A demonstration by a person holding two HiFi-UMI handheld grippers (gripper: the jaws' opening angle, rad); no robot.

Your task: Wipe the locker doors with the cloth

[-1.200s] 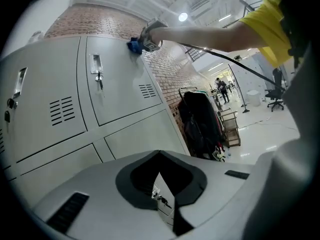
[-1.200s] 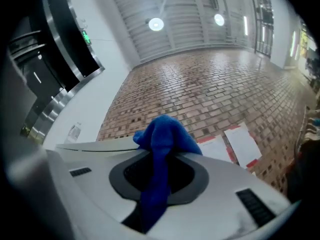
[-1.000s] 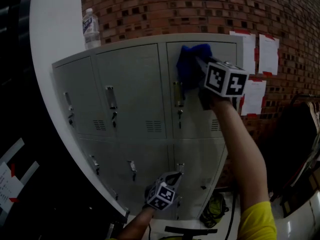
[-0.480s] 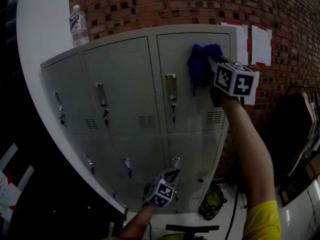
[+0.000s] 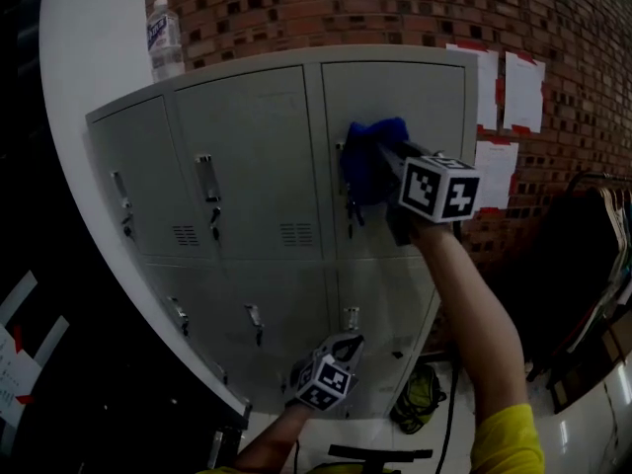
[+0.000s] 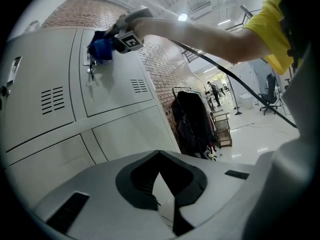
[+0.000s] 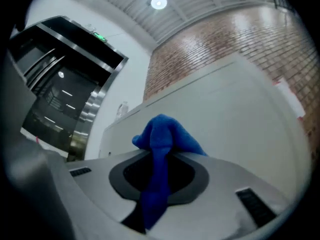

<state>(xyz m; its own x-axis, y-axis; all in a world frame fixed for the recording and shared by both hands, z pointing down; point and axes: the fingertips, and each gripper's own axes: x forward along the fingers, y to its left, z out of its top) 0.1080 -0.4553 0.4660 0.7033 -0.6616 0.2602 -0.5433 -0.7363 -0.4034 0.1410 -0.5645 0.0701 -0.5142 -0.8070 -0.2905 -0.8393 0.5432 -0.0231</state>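
My right tongs clamp the cloth on the locker door, at its latch; left tongs closed, empty; bottle on top.

Water bottle, brick wall, posted papers

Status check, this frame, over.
Right tool shut on blue cloth, against upper right locker door near its latch. Left tool shut, empty, low. Nothing blocking.

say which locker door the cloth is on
the top right door: the blue cloth in the right tongs is on its handle side; others have no cloth
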